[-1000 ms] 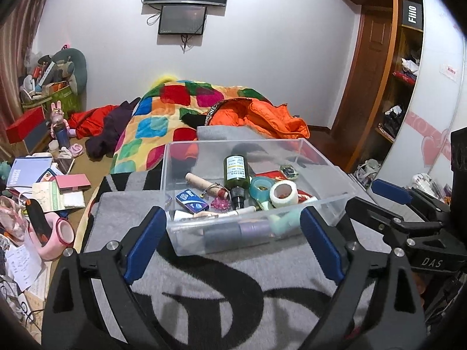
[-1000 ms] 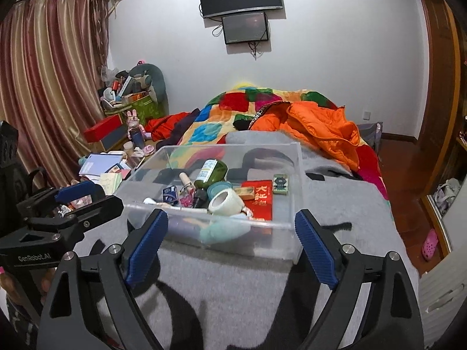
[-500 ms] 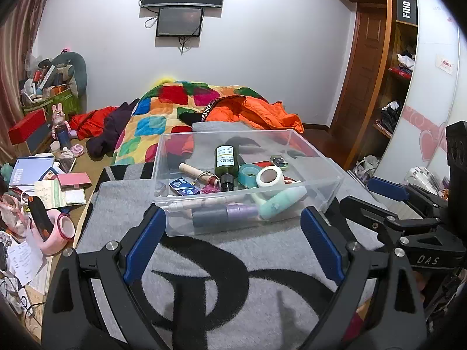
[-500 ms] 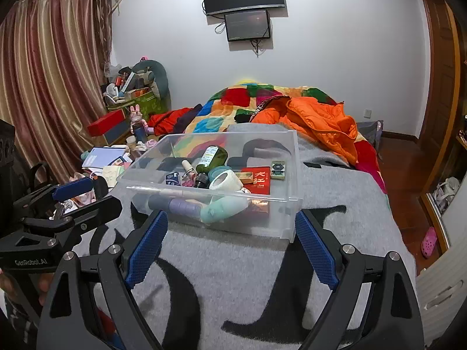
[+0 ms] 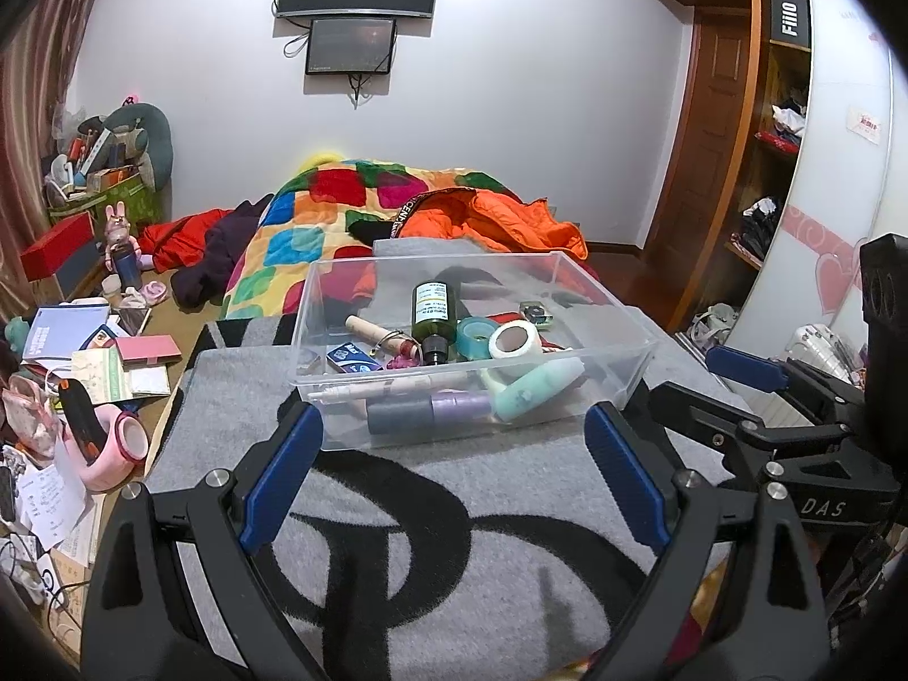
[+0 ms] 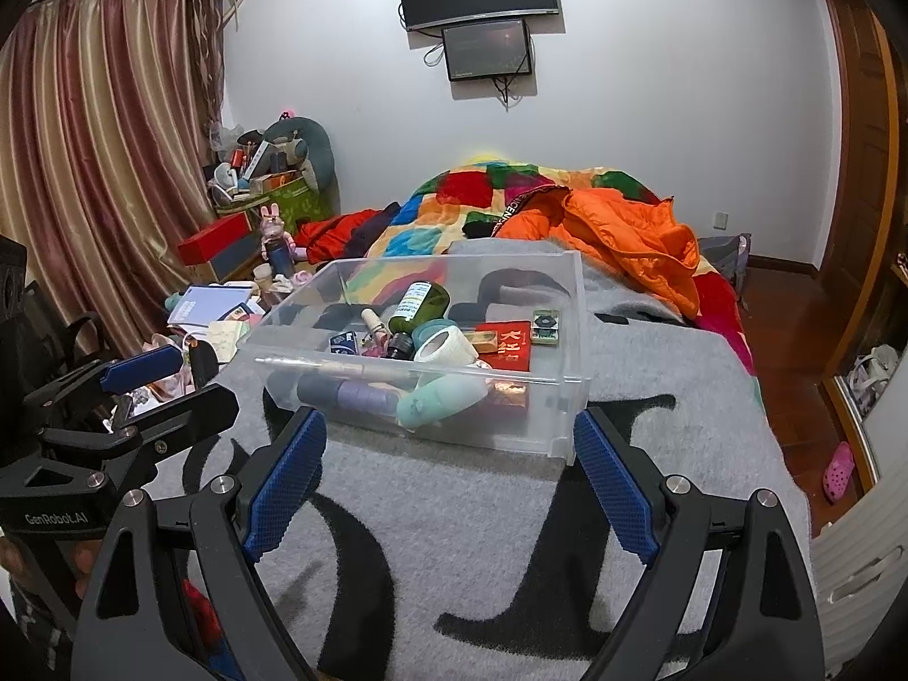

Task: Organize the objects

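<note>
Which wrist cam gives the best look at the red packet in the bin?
Right wrist: the red packet lies flat on the floor of the clear bin, gold characters facing up. Left wrist shows only a red sliver behind the tape rolls.

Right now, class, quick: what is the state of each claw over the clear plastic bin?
Left claw: open, holding nothing, short of the clear plastic bin.
Right claw: open, holding nothing, also short of the bin.
</note>
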{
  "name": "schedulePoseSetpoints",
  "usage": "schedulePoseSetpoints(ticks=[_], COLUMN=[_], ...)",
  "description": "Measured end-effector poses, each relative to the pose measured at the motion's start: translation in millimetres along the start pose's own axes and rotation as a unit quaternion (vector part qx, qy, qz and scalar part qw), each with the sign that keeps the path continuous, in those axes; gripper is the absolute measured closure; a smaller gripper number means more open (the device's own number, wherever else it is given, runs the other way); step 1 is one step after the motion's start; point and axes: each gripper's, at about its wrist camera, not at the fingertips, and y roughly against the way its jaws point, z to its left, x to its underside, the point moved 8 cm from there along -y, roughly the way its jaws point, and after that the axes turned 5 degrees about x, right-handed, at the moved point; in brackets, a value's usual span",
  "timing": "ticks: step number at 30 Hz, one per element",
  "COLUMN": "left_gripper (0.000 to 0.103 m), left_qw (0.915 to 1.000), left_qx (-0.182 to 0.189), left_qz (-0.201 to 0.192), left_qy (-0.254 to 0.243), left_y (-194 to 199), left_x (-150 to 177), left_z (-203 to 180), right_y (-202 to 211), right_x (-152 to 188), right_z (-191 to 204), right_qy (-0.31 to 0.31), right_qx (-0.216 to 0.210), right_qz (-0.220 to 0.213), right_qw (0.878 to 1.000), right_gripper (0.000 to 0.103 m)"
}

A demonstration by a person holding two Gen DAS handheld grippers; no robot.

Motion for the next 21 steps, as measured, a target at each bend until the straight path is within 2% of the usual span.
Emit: schedulePoseSetpoints(ticks=[21], left_gripper=[0.008], left_qw=[1.0], left_qx=[0.002], left_qz=[0.002], left_qy=[0.004], left_y=[2.0], left_x=[-2.0], left_z=[0.7], right_y=[-0.6], right_x=[0.9], right_z=[3.5], right_qy=[0.001], right_qx=[-0.002], right_qz=[0.004], right_qw=[1.0], right_gripper=[0.015])
